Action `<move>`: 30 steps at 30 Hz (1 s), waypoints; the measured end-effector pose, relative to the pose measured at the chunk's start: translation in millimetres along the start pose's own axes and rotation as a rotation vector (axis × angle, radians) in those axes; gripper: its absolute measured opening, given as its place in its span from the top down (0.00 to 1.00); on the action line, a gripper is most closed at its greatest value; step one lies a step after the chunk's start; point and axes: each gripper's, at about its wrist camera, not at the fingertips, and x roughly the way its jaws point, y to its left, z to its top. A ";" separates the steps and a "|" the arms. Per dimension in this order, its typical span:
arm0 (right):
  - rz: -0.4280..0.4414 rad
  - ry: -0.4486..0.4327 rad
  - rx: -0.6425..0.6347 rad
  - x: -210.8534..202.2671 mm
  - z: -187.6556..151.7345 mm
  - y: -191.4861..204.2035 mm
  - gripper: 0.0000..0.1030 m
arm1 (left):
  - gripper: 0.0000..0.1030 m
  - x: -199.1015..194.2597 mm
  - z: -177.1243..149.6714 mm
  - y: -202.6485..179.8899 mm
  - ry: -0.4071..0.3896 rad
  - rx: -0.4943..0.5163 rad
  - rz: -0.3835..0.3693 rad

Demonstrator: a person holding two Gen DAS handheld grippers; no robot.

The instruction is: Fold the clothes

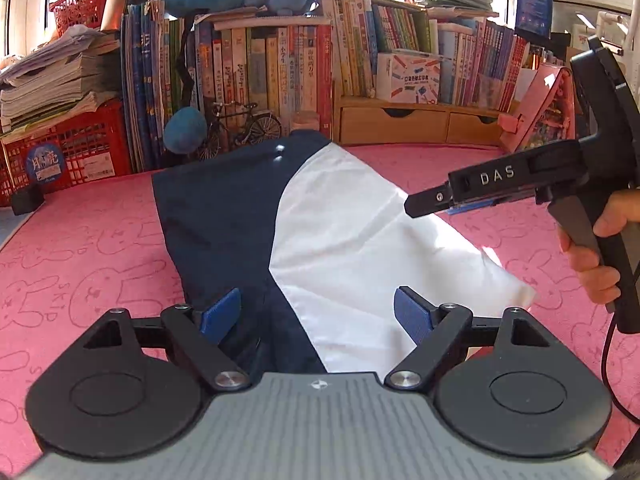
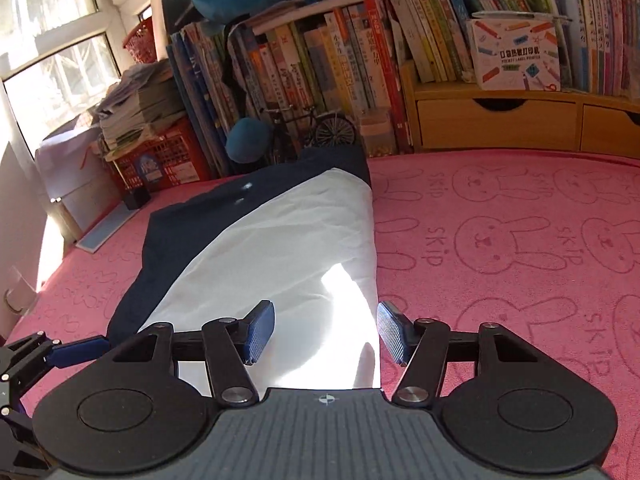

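Left wrist view: our left tongs stand wide apart, clamped on nothing, their blue pads straddling the near end of the navy-and-white fabric garment, which lies lengthwise, already folded narrow, on the pink rabbit-print cloth covering the desk. If we close here we may pinch only the top layer, and the fold would slide apart. Further right, our right tongs are also parted and empty, over the white panel's near right edge; a grab there could catch the pink cloth too and drag it. The small black model bicycle just beyond the far end could be knocked over.
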 end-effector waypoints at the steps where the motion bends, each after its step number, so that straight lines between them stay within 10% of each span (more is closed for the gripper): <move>1: -0.003 0.020 0.016 14.6 7.7 -1.5 0.50 | 0.17 0.7 -6.9 2.5 -0.005 0.012 0.003; 17: -0.225 0.090 0.042 196.1 121.8 -25.8 0.57 | 0.15 -3.8 -21.2 14.0 -0.032 0.022 -0.036; 30: 0.059 -0.042 -0.234 6.0 30.8 0.6 0.47 | 0.09 -2.9 -21.4 14.5 -0.027 0.020 -0.046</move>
